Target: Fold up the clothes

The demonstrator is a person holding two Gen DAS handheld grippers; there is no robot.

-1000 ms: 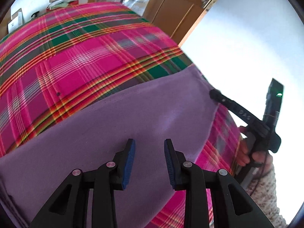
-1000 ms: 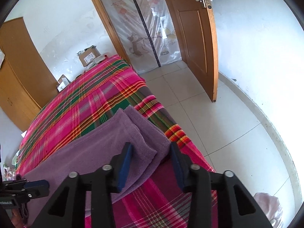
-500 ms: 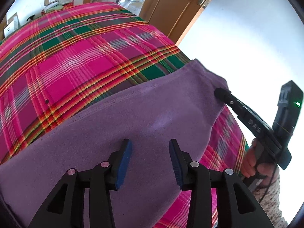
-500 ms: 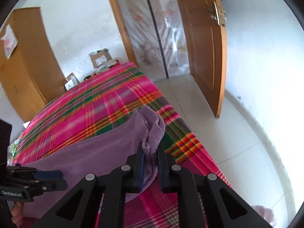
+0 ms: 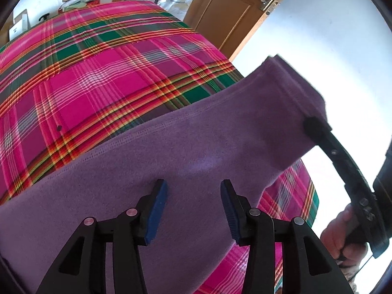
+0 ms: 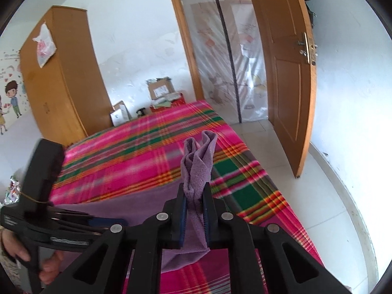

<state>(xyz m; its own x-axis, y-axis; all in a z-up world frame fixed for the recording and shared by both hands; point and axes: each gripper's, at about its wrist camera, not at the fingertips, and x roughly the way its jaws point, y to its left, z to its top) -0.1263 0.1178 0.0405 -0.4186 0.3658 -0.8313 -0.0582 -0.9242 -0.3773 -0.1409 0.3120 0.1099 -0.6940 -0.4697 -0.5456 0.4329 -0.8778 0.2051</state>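
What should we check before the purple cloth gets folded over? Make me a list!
1. Right claw pinching the soft purple fleece cloth: ok, shut on its bunched corner.
2. Corner lifted off the pink plaid bedspread: ok.
3. Left claw gripping the cloth: not ok, its jaws have just been opening above the fabric.
4. Bedspread ahead free for the fold: ok.
5. Cloth's near edge lying flat: cannot tell, hidden.

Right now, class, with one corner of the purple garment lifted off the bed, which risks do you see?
1. The right gripper pinches only a bunched corner of the purple garment; it might slip out.
2. The left gripper has just been opening and presses nothing, so the unpinned cloth may drag across the plaid bedspread and fold crookedly.
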